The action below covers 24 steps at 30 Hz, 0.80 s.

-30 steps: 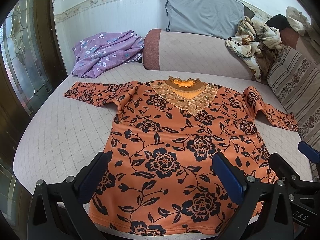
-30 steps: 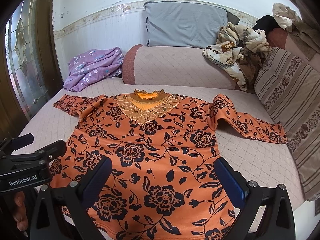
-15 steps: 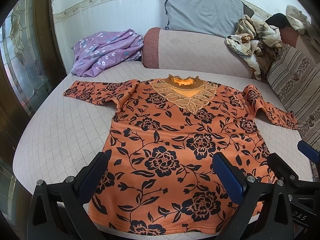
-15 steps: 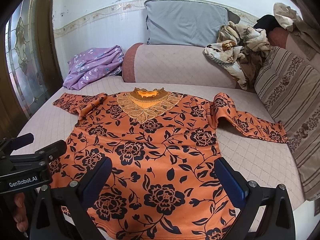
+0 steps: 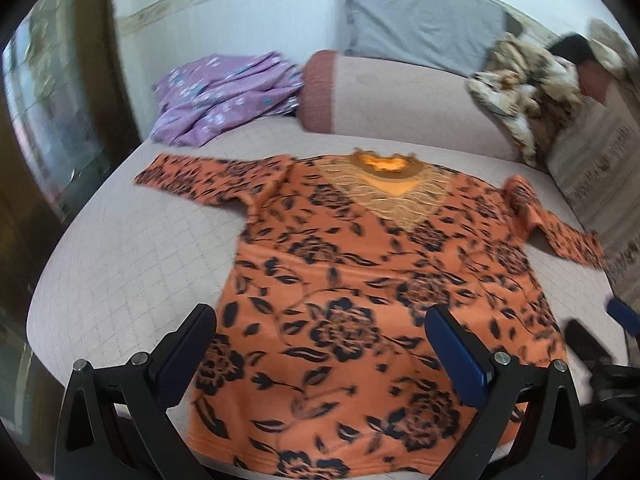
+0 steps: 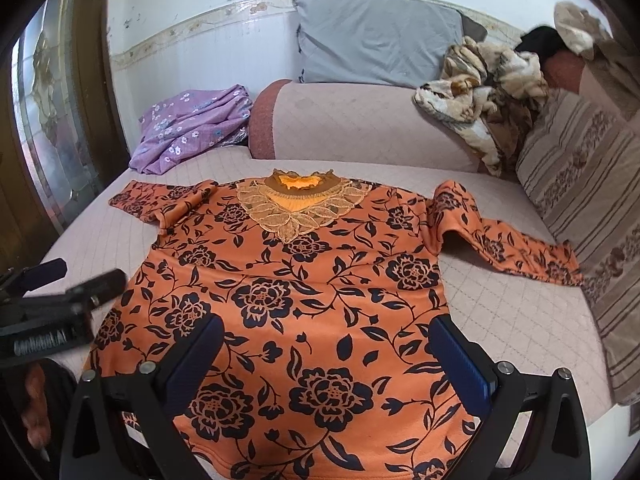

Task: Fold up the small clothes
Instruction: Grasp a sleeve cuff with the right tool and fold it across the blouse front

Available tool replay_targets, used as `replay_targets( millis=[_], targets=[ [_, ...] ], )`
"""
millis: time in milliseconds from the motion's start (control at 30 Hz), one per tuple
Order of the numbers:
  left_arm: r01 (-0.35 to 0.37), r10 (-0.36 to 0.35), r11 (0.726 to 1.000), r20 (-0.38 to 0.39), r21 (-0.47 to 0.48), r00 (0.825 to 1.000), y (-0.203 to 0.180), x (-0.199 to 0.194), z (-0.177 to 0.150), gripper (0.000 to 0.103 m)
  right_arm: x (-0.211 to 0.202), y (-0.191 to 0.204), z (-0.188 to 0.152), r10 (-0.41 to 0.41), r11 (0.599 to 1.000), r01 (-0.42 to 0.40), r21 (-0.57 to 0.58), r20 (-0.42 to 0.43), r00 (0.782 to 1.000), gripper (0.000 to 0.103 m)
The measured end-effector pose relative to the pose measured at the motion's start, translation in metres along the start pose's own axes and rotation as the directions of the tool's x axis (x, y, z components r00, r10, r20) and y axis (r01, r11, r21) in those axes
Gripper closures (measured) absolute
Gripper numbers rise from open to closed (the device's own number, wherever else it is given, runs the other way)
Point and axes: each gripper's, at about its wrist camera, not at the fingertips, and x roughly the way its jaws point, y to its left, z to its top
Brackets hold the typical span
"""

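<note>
On the bed: orange floral top [image 6: 304,288] spread flat on the quilted cover [image 6: 500,312], neckline away from the grippers, both sleeves out sideways.
Left gripper [image 5: 320,344]: jaws wide apart, holding nothing, above the hem's left part.
Right gripper [image 6: 326,354]: jaws wide apart, empty, above the hem's middle.
Behind: purple cloth [image 6: 188,128], grey pillow [image 6: 376,40].

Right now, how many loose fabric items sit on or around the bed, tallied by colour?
Orange with black flowers: 1, the top spread flat
Purple with small flowers: 1, the crumpled cloth
Grey: 1, the pillow against the wall
Cream and brown: 1, the bunched blanket
Total: 4
</note>
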Motion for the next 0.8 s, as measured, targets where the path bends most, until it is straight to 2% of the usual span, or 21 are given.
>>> replay_targets(
  millis=[133, 200, 300, 367, 433, 533, 600, 667, 800],
  targets=[
    [-0.094, 0.091, 0.989, -0.032, -0.118, 0.995, 0.056, 0.03, 0.011, 0.0, 0.005, -0.053, -0.001, 0.013, 0.987, -0.011, 0.157, -0.012, 1.0, 0.0],
    [-0.134, 0.125, 0.974, -0.065, -0.181, 0.99, 0.087, 0.047, 0.014, 0.0, 0.012, -0.097, 0.0, 0.024, 0.961, -0.02, 0.277, -0.012, 1.0, 0.0],
    [-0.21, 0.184, 0.943, -0.119, -0.259, 0.976, 0.138, 0.075, 0.018, 0.0, 0.028, -0.177, -0.002, 0.045, 0.878, -0.035, 0.478, -0.008, 0.999, 0.0],
    [-0.255, 0.22, 0.919, -0.145, -0.3, 0.965, 0.164, 0.09, 0.02, 0.0, 0.038, -0.229, -0.006, 0.035, 0.797, -0.032, 0.604, 0.007, 0.999, 0.0],
    [-0.311, 0.27, 0.892, -0.166, -0.328, 0.948, 0.189, 0.105, 0.024, 0.0, 0.053, -0.288, -0.013, 0.015, 0.693, -0.021, 0.721, 0.015, 1.0, 0.0],
    [-0.369, 0.322, 0.856, -0.186, -0.361, 0.928, 0.218, 0.123, 0.028, 0.0, 0.081, -0.351, -0.021, 0.015, 0.559, -0.003, 0.829, -0.006, 1.0, 0.001],
    [-0.389, 0.34, 0.836, -0.192, -0.386, 0.921, 0.232, 0.133, 0.028, 0.0, 0.095, -0.379, -0.021, -0.016, 0.524, 0.024, 0.852, -0.018, 1.0, 0.001],
    [-0.407, 0.354, 0.817, -0.203, -0.409, 0.913, 0.245, 0.145, 0.028, 0.0, 0.113, -0.404, -0.018, -0.037, 0.504, 0.038, 0.863, -0.023, 0.999, 0.001],
    [-0.416, 0.332, 0.792, -0.257, -0.446, 0.908, 0.262, 0.176, 0.019, 0.0, 0.147, -0.441, -0.015, -0.088, 0.47, 0.105, 0.876, -0.072, 0.994, 0.014]
  ],
)
